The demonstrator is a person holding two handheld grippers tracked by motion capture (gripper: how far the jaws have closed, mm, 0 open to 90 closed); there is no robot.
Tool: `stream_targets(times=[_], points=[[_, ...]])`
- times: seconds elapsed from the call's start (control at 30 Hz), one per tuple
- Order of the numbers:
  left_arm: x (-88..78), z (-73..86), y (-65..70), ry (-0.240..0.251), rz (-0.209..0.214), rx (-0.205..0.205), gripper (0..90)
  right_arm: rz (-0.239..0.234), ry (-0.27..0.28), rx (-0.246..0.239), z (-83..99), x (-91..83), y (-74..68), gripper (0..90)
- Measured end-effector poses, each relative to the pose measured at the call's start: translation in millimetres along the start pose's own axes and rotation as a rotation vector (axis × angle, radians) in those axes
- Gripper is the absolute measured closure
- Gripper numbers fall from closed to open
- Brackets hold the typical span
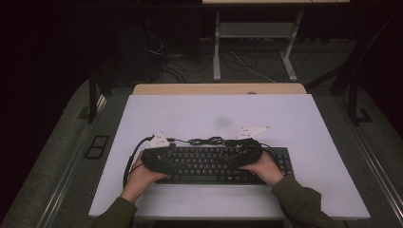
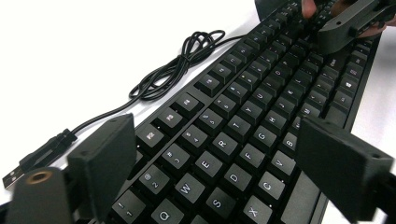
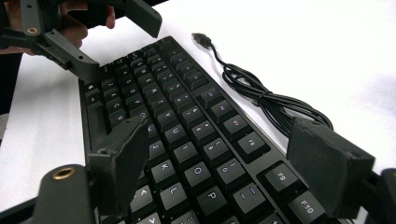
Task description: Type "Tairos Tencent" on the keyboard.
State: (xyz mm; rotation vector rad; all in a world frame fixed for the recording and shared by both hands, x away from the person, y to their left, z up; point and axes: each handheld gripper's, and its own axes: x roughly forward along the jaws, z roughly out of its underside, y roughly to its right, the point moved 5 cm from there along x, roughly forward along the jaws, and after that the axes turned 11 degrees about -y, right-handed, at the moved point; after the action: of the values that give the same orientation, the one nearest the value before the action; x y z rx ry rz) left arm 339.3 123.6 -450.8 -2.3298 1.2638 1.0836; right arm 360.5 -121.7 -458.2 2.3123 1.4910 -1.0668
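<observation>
A black keyboard [image 1: 209,166] lies along the near side of the white table [image 1: 218,114]. Behind it lies its coiled black cable [image 1: 209,140], ending in a USB plug [image 2: 28,163]. My left gripper [image 1: 170,164] hovers over the keyboard's left end and points right along it; its jaws stand open [image 2: 219,168] above the keys, pressing on nothing. My right gripper [image 1: 238,159] hovers over the right half and points left, also open [image 3: 224,163], with its jaws spread above the key rows. Each gripper view shows the other gripper farther off: the right gripper [image 2: 350,23] and the left gripper [image 3: 93,42].
A hand holds each gripper, and green sleeves [image 1: 299,199] come in from the bottom. The white tabletop stretches bare behind the cable. Beyond it stand a wooden edge [image 1: 218,89], desk legs [image 1: 216,47] and floor cables in a dark room.
</observation>
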Motion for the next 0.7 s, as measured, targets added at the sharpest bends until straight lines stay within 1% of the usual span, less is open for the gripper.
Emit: stream_targets(times=[0.27,0.33,0.47,0.57,0.7], points=[[0.3,0.9,-1.9,0.000,-0.006,-0.014,3.0,0.004,-0.006,-0.001,0.4,0.5,-0.4,22.4],[0.4,0.9,-1.9,0.001,-0.001,-0.016,2.6,0.008,-0.008,-0.004,0.5,0.7,-0.8,23.6],[0.8,0.7,-2.0,-0.001,-0.003,-0.009,2.3,0.002,-0.009,-0.011,0.5,-0.5,-2.2,34.1],[1.0,1.0,-2.1,-0.002,-0.003,-0.011,2.3,-0.009,-0.012,-0.009,0.5,-1.6,-3.8,44.8],[0.9,1.3,-2.4,-0.007,-0.003,-0.008,2.3,-0.003,-0.024,-0.013,1.0,-1.4,-5.3,60.0]])
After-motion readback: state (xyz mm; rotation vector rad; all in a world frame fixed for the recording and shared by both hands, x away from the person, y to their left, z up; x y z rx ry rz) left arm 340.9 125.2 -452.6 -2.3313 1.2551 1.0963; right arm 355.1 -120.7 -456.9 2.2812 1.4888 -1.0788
